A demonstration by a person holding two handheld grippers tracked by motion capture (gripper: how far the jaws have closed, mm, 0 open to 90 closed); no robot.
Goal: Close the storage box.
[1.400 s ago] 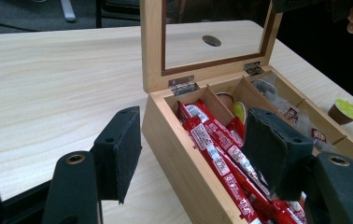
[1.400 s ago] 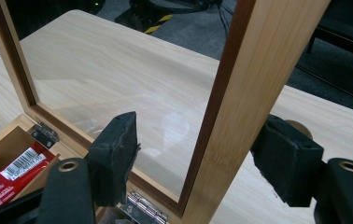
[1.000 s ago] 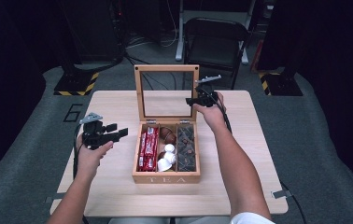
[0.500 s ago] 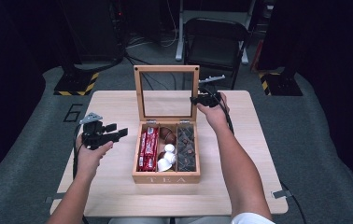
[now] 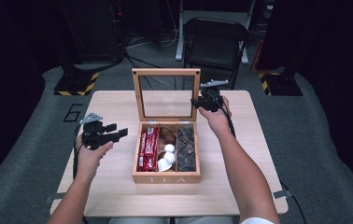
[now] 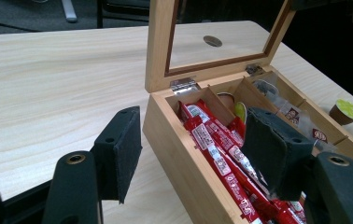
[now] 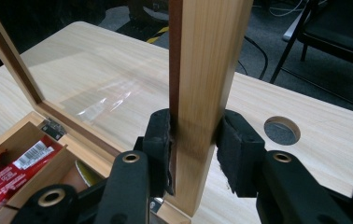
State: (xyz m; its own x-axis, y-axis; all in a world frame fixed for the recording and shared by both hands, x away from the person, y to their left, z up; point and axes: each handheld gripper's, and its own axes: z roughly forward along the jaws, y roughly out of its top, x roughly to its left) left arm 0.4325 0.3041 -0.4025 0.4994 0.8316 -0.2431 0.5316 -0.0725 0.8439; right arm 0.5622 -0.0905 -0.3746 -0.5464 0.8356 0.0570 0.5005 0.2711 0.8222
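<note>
Rightward, tongs [image 7: 193, 154] pinch lid edge [image 7: 207, 93].

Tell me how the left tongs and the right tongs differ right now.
The left tongs stand open and hold nothing, while the right tongs are shut on the lid frame of the tea box. The left tongs hover beside the box's left wall, level with the red packets; the right tongs sit at the upright lid's right edge. Both have black padded jaws.
</note>
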